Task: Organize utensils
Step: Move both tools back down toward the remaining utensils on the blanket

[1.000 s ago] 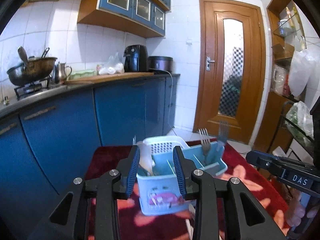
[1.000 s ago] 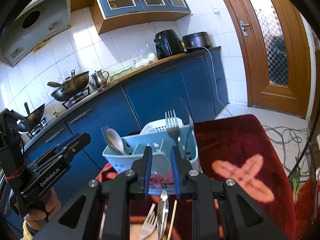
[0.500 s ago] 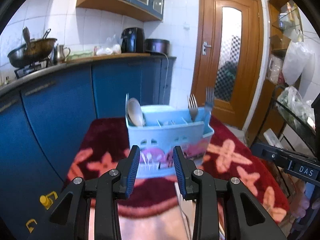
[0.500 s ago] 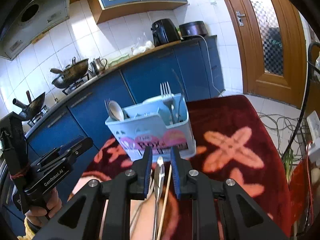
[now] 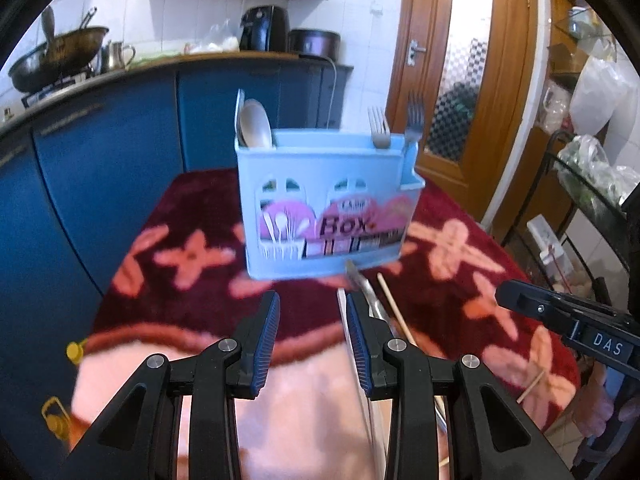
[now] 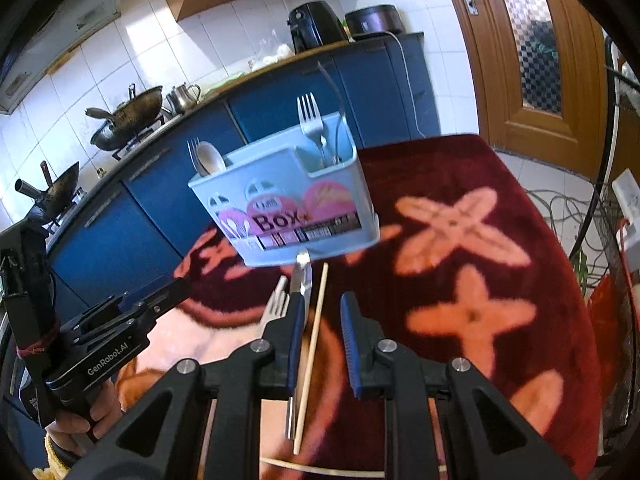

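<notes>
Both my hands have dropped lower: the blue utensil box [image 5: 326,204] now stands ahead, no longer between my left fingers [image 5: 312,344]. They're apart and empty, as are the right fingers [image 6: 322,344]. Knife [image 6: 301,280], chopstick [image 6: 314,340] and fork [image 6: 276,304] wait below; the chopstick crowds the knife.

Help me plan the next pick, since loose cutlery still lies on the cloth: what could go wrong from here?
1. The metal knife, wooden chopstick and loose metal fork lie close together before the open right gripper; closing might catch two.
2. The light blue plastic utensil box stands just past the knife's tip; pushing forward could knock it.
3. The open left gripper hangs nearby, so they may collide.
</notes>
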### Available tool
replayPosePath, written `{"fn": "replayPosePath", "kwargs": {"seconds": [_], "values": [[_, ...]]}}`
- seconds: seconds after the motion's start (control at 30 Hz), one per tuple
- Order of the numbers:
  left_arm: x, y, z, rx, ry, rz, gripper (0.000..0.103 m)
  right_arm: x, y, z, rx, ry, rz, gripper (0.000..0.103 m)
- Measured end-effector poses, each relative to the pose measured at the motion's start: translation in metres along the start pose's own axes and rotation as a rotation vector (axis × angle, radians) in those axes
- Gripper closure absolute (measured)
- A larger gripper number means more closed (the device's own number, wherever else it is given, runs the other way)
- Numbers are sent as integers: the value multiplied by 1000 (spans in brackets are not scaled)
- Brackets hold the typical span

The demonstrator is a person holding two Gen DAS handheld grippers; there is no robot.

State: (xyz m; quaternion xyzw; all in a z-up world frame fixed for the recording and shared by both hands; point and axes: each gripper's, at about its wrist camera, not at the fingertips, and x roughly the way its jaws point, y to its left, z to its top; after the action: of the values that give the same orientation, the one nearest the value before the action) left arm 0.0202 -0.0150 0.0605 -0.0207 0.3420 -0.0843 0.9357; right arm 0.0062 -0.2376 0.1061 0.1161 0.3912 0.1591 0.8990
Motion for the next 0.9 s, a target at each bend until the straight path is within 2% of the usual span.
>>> {"fn": "replayPosePath", "kwargs": {"seconds": [0.53,0.9], "values": [[38,-17,-28,17,157,-53,68,23,-15,-30,26,73,-34,77],[50,-27,-38,52,201,-33,68,28,-26,-37,49,91,-30,77]]}}
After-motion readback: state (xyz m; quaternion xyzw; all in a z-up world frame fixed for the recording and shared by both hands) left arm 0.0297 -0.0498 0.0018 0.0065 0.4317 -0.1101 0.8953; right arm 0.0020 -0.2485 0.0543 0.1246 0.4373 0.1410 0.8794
